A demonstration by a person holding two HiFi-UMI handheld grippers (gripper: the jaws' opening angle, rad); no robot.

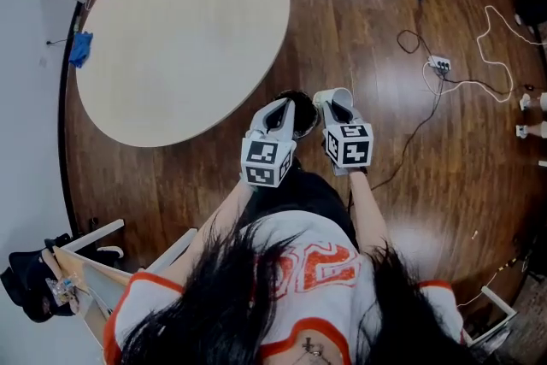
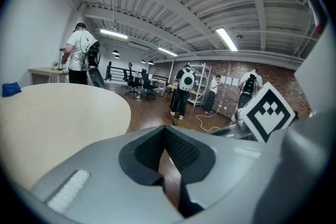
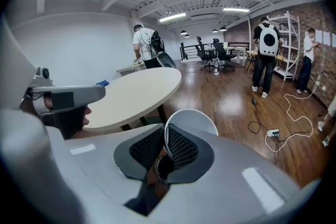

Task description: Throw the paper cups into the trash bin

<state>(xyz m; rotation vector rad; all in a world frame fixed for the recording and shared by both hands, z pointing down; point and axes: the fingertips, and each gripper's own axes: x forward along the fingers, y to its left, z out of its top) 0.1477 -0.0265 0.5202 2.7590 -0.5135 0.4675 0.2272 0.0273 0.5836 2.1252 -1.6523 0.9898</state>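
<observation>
My right gripper (image 1: 335,103) (image 3: 164,144) is shut on the rim of a white paper cup (image 1: 332,94) (image 3: 191,121), the cup's wall pinched between the pads. The cup hangs beside a dark round trash bin (image 1: 301,101) on the floor; the bin's dark opening (image 3: 159,166) shows under the jaws in the right gripper view. My left gripper (image 1: 280,112) (image 2: 164,136) is close to the right one, over the bin's left side. Its jaws are shut with nothing between them. The grippers hide most of the bin.
A round beige table (image 1: 184,30) (image 2: 52,118) (image 3: 131,94) stands to the left, with a blue cloth (image 1: 80,48) near its far edge. Cables and a power strip (image 1: 438,62) (image 3: 273,134) lie on the wooden floor to the right. Several people stand far off. A wooden frame (image 1: 85,256) is behind me, left.
</observation>
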